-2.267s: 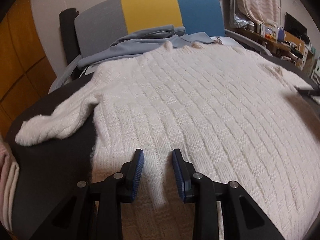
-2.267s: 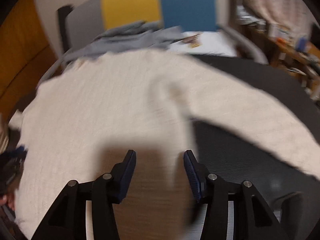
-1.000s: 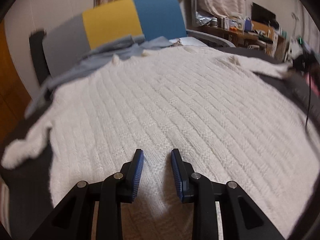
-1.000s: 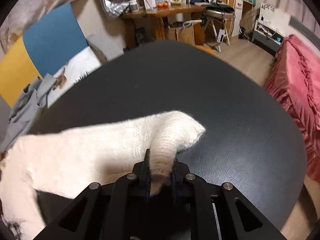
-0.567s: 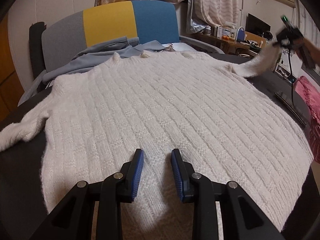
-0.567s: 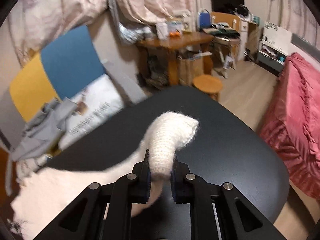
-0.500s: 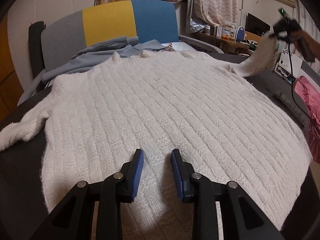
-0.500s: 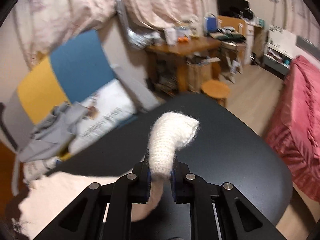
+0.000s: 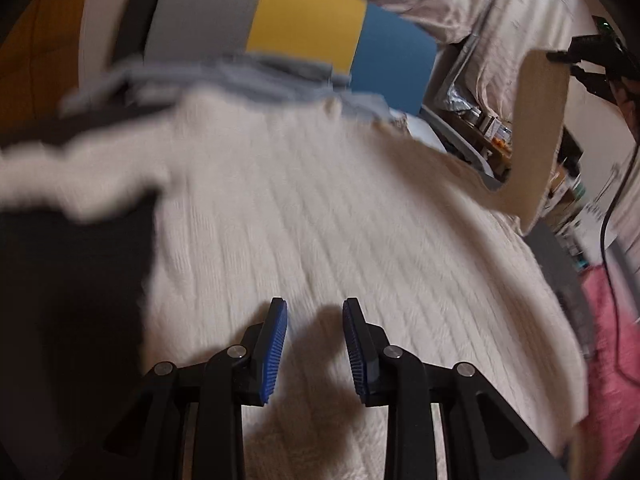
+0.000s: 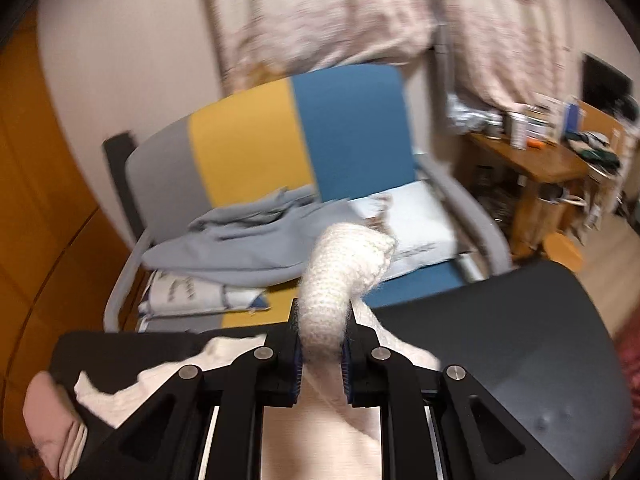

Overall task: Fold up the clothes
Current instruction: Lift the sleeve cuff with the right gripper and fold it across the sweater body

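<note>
A white knitted sweater (image 9: 320, 232) lies spread flat on a dark table (image 9: 72, 280). My left gripper (image 9: 314, 344) hovers open just above its lower hem, nothing between the blue pads. The sweater's right sleeve (image 9: 536, 128) is lifted high in the air at the far right, held by my right gripper (image 9: 588, 60). In the right wrist view, my right gripper (image 10: 320, 344) is shut on the sleeve cuff (image 10: 344, 276), which curls over the fingers. The left sleeve (image 9: 52, 184) lies flat at the left.
Behind the table stands a grey, yellow and blue chair (image 10: 280, 140) with grey clothes (image 10: 248, 236) piled on its seat. A wooden desk (image 10: 532, 160) with clutter is at the back right. Pink bedding (image 9: 612, 340) lies to the right. A folded pink item (image 10: 48, 428) sits at the table's left edge.
My right gripper has lifted the sleeve cuff higher and swung left toward the chair. The left gripper has shifted and tilted over the hem, still open.
</note>
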`<action>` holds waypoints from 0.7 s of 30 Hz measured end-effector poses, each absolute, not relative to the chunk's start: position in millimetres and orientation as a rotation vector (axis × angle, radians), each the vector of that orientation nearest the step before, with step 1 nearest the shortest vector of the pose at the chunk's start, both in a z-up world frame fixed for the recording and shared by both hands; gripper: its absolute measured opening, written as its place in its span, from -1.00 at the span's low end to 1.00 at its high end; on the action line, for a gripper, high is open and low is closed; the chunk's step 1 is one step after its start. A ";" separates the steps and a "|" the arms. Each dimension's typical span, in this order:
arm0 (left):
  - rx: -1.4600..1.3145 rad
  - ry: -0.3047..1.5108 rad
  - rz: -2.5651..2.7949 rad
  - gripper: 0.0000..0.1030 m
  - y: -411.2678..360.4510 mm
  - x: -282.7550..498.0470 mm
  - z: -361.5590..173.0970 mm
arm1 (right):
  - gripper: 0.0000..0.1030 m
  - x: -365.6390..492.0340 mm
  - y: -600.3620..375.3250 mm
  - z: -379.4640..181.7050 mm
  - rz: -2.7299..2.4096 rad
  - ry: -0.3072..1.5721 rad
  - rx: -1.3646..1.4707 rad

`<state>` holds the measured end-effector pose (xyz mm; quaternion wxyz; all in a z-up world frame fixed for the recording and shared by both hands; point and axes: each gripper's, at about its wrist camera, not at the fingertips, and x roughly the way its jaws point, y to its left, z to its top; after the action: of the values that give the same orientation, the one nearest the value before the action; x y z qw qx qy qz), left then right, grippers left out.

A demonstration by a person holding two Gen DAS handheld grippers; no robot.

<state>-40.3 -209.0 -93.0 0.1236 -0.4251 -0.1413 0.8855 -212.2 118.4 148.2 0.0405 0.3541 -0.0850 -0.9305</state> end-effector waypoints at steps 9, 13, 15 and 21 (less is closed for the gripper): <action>-1.200 -0.463 2.585 -0.45 -211.8 -35.3 -96.2 | -0.70 -227.4 -37.8 83.0 -2.616 -0.052 1.176; -1.189 -0.495 2.569 -0.45 -214.5 -36.4 -96.8 | -0.70 -224.7 -91.5 38.6 -2.541 0.043 1.230; -1.186 -0.497 2.567 -0.45 -215.5 -36.8 -97.4 | -0.70 -221.4 -111.7 15.1 -2.515 0.091 1.257; -1.183 -0.500 2.564 -0.45 -216.1 -35.5 -98.5 | -0.46 -222.6 -155.4 -52.8 -2.441 0.219 1.365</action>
<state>-35.5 -216.1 -98.5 0.1366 -0.4088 -0.1728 0.8857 -222.6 -155.4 -52.8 0.1673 0.4795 0.0769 -0.8580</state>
